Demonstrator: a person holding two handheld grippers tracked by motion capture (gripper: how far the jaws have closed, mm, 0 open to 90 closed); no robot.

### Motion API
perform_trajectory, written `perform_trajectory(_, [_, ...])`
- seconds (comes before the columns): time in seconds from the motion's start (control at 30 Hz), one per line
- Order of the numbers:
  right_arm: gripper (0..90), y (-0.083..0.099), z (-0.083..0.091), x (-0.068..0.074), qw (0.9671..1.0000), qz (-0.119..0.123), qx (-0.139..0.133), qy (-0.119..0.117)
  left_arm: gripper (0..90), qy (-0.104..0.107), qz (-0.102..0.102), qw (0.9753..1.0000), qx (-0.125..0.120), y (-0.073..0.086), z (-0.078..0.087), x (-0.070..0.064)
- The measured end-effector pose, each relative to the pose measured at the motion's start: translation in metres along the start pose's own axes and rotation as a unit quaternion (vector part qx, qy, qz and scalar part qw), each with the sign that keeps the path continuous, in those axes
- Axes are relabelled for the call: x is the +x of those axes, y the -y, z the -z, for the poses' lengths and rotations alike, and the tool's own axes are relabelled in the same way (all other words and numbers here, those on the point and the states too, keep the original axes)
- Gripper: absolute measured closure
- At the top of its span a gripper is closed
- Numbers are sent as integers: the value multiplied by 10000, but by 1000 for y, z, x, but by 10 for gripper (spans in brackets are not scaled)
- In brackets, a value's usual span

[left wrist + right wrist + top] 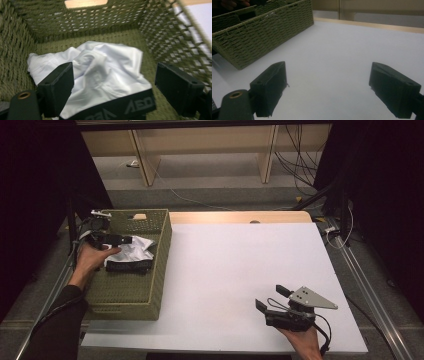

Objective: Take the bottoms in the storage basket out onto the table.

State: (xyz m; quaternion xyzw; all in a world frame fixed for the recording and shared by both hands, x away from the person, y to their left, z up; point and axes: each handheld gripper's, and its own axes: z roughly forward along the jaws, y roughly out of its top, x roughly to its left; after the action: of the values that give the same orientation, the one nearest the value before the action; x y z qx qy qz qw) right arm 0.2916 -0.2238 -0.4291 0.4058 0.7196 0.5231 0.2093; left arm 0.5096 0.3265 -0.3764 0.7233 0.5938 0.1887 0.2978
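jaws of the right gripper (272,297) stand apart, holding nothing, low over the white table (240,270) at the near edge. farther off, the left gripper (113,85) is spread wide inside the green woven basket (160,250), just above the crumpled white garment with a black waistband (100,75). i think it should go lower and close on one thick fold, not on the basket wall.

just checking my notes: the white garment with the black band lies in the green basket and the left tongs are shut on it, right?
Not quite. The white garment does lie in the green basket, but the left tongs are open, one jaw on each side of it, not shut on it. The left gripper view shows this.
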Motion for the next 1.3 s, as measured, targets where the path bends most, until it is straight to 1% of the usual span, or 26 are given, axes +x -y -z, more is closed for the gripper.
perform_trajectory(0.07, [157,0,0,0,10000,-9,16,-24,159,-50,40,9999,90,-2,-6,5])
perform_trajectory(0.1, [157,0,-1,0,10000,-6,32,-21,159,-17,96,9999,91,-3,-9,8])
perform_trajectory(0.13, [157,1,-1,0,10000,-9,39,-23,159,-42,144,9998,163,-5,-15,12])
perform_trajectory(0.17, [157,1,-1,0,10000,-9,39,-23,159,-42,144,9998,163,-5,-15,12])
perform_trajectory(0.23, [158,1,-1,0,10000,-18,41,-57,159,-140,87,9995,259,-6,-21,16])
perform_trajectory(0.33, [158,1,-2,-1,10000,-6,54,-62,159,-179,108,9992,353,-8,-28,22])
perform_trajectory(0.37, [158,1,-2,-1,10000,-11,55,-68,159,-212,108,9989,407,-9,-33,24])
perform_trajectory(0.43, [159,1,-2,-1,10000,-19,61,-73,159,-210,99,9988,432,-9,-35,25])
perform_trajectory(0.47, [159,1,-3,-1,9999,-18,67,-75,159,-210,69,9985,500,-9,-37,25])
perform_trajectory(0.5, [159,1,-3,-1,9999,-15,101,-78,159,-263,100,9980,562,-10,-40,27])
perform_trajectory(0.53, [159,1,-3,-1,9999,-15,122,-80,161,-263,100,9980,562,-10,-40,27])
perform_trajectory(0.57, [159,2,-3,-1,9999,-13,112,-94,160,-183,111,9980,589,-10,-43,29])
perform_trajectory(0.63, [160,2,-4,-1,9999,-14,104,-99,160,-203,102,9980,598,-10,-44,29])
perform_trajectory(0.7, [159,2,-4,-1,9999,-17,122,-111,161,-164,63,9975,679,-10,-47,31])
perform_trajectory(0.77, [159,2,-5,-1,9999,-14,122,-119,161,-163,64,9974,703,-10,-48,31])
perform_trajectory(0.8, [160,2,-5,-1,9998,-20,131,-134,161,-147,57,9970,757,-10,-50,32])
perform_trajectory(0.83, [160,2,-5,-1,9998,-15,132,-144,161,-191,84,9965,810,-9,-54,31])
perform_trajectory(0.97, [162,2,-5,-1,9998,-9,136,-170,160,-170,86,9957,902,-8,-61,32])
perform_trajectory(1.0, [162,2,-5,-1,9997,-13,139,-175,160,-194,92,9950,971,-7,-65,33])
perform_trajectory(1.03, [162,2,-5,-1,9997,-13,139,-175,160,-194,92,9950,971,-7,-65,33])
perform_trajectory(1.1, [162,2,-6,-1,9997,-10,143,-200,160,-223,137,9941,1056,-7,-70,34])
perform_trajectory(1.13, [162,2,-6,0,9997,-9,146,-212,160,-220,144,9939,1067,-6,-72,35])
perform_trajectory(1.17, [163,2,-6,0,9996,-2,149,-225,160,-123,213,9934,1123,-5,-75,35])
perform_trajectory(1.23, [163,2,-5,0,9996,9,185,-226,167,-117,201,9930,1162,-5,-76,35])
perform_trajectory(1.27, [163,2,-5,0,9996,5,188,-230,171,-49,179,9919,1253,-4,-78,33])
perform_trajectory(1.3, [163,2,-5,0,9995,12,193,-232,170,-49,179,9919,1253,-4,-78,33])
